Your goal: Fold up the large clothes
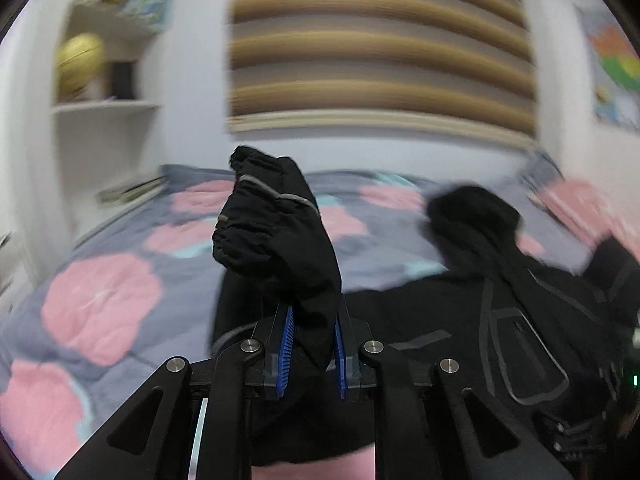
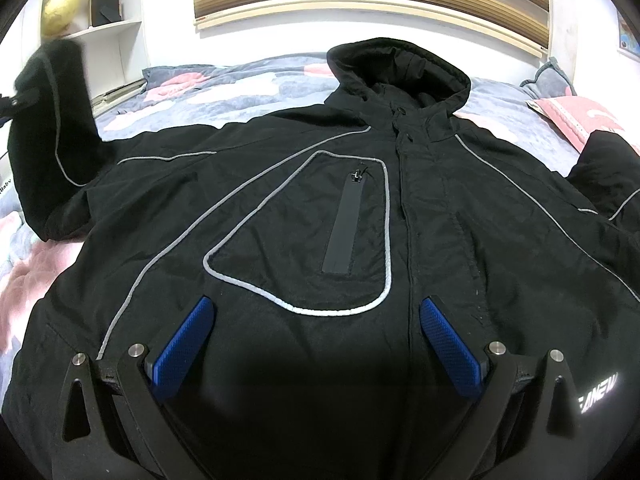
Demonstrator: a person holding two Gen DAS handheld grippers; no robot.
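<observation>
Hooded black jacket [image 2: 320, 216] spread front-up across a bed, over a grey quilt [image 2: 248, 84] with pink blotches. Grey piping outlining a chest pocket [image 2: 320, 236], with a dark vertical zip strip at its middle. Hood [image 2: 400, 68] propped up at the far end, toward the wall. Front placket running down just right of the pocket. Pale lettering on the fabric at the lower right edge of the right wrist view, partly cut off.

Right gripper [image 2: 320, 316] low over the jacket's front, blue pads [image 2: 188, 340] spread wide apart, nothing between them; pocket's lower curve lying just beyond the tips.

Left gripper [image 1: 314, 320] clamped on the sleeve [image 1: 276, 232], blue pads pressed close on a fold of black cloth. Cuff end lifted clear of the quilt and standing bunched above the fingertips, a thin grey trim line crossing it. Same raised sleeve [image 2: 48, 120] visible at the far left of the right wrist view, hanging in a column down to the shoulder. Rest of the jacket body lying to the right in the left wrist view, blurred.

Behind the bed: striped tan-and-white blind [image 2: 368, 0], white shelves [image 2: 108, 24] holding a yellowish ball [image 2: 62, 6], a pink-patterned pillow [image 2: 580, 120] at the right.
</observation>
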